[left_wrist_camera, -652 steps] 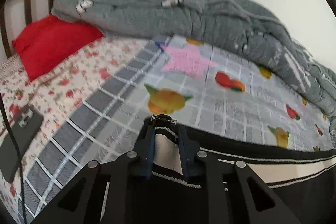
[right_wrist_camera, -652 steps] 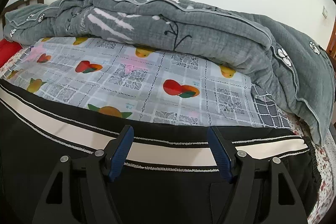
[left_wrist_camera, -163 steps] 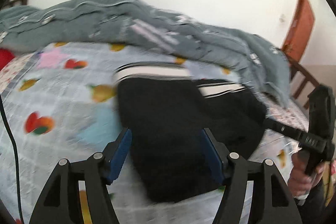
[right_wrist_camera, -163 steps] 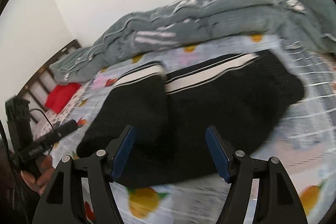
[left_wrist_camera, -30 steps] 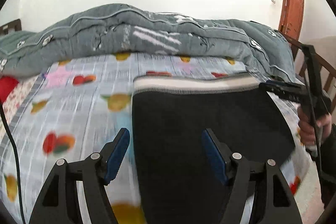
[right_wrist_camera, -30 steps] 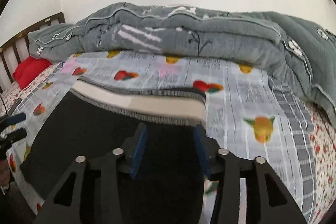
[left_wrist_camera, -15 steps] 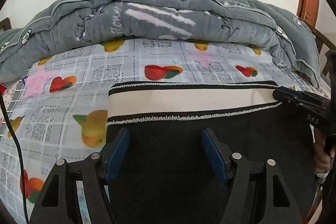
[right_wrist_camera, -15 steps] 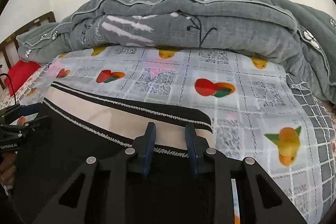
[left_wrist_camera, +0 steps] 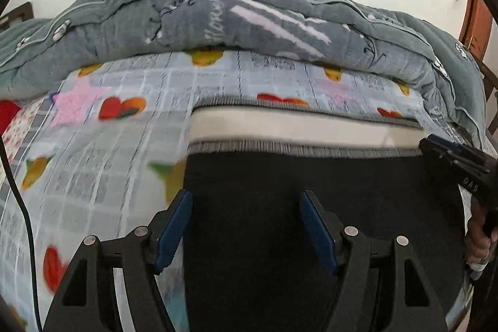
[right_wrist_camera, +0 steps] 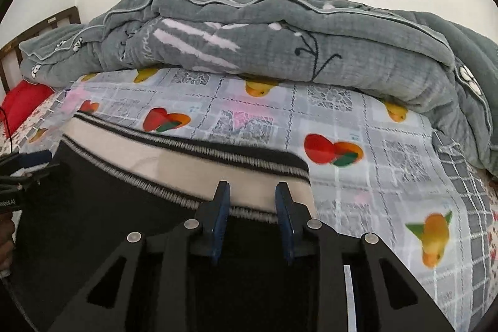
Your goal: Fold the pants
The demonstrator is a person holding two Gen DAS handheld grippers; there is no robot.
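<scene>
Folded black knit pants with a cream side stripe lie on the fruit-print bed sheet.
Left gripper hangs wide open and empty over the dark cloth; right gripper, half-closed, straddles the striped far edge, grip uncertain; bare sheet lies right.

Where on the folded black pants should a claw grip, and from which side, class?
Grip the pants at the cream striped band, at its right corner. Come in low from the near side, along the bedsheet. That edge lies flat and stacked, so one pinch likely catches the layers; the right claw sits there, half open.
</scene>
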